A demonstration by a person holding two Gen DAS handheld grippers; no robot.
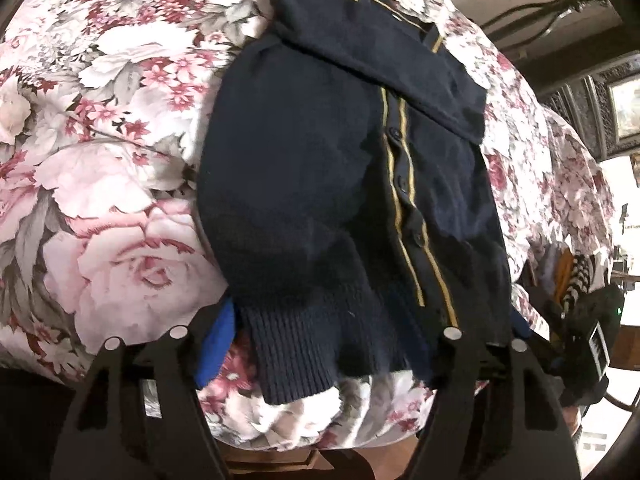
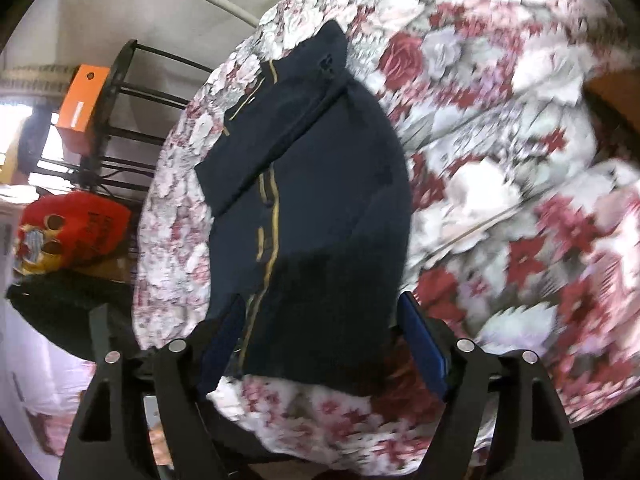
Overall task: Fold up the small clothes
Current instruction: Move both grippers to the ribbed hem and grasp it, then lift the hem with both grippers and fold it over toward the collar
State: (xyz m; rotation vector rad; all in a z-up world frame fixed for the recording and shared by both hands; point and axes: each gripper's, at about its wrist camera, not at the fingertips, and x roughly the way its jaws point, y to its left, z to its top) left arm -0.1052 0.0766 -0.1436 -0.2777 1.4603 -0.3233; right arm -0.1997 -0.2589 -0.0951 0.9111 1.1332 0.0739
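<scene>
A floral bedspread (image 1: 120, 128) in pink, red and grey covered the whole working surface, with wide bare cloth on the far side of the garment and its near edge dropping away just beneath both tools. On it lay the navy cardigan (image 1: 328, 184), buttoned, with two gold stripes (image 1: 404, 200) along the placket and one sleeve folded across the chest. Its ribbed cuff (image 1: 296, 356) hung toward the near edge.

Beyond the bed stood a dark metal rack (image 2: 120, 92) carrying an orange box (image 2: 80, 100), and below it a red bag (image 2: 72, 228) whose dark lettering was too blurred to read.

The left gripper (image 1: 332, 344) stood spread wide, the cardigan's hem and cuff lying between its fingers, not pinched. The right gripper (image 2: 320, 340) was likewise spread, its blue pads (image 2: 424, 344) flanking the hem.
</scene>
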